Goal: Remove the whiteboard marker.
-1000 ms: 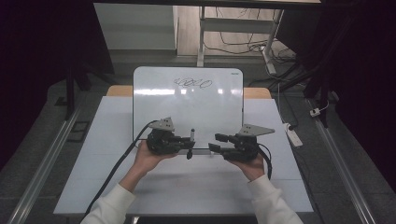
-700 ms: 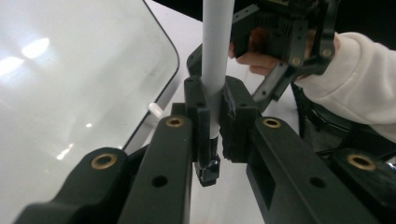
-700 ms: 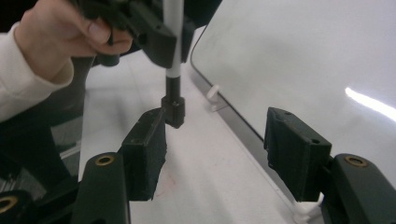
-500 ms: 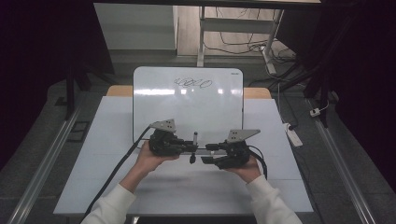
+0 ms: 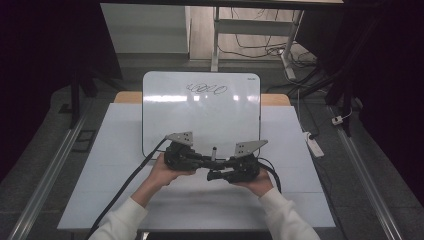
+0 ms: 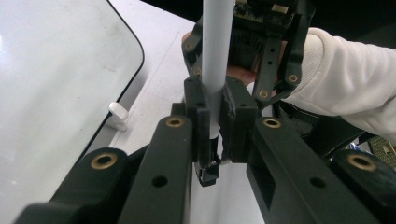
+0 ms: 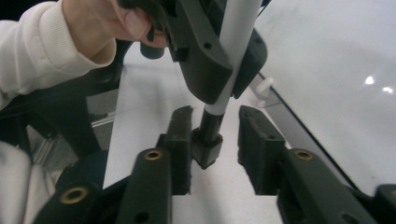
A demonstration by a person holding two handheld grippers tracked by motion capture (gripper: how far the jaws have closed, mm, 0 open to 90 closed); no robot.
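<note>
High view: whiteboard (image 5: 200,115) on pale table (image 5: 295,200).

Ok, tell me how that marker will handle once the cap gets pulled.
The marker is probably stiff: its grey barrel stays straight in the left tool. Its smooth round barrel may slip or twist. The black cap sits between the right tool's open jaws; it looks light.

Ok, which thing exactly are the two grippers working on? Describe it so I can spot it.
Start at the whiteboard on the table; just below its near edge the two grippers meet. Between them stands the marker, a slim grey-white barrel clamped upright in the left gripper. Its black cap points down between the open right gripper jaws.
</note>
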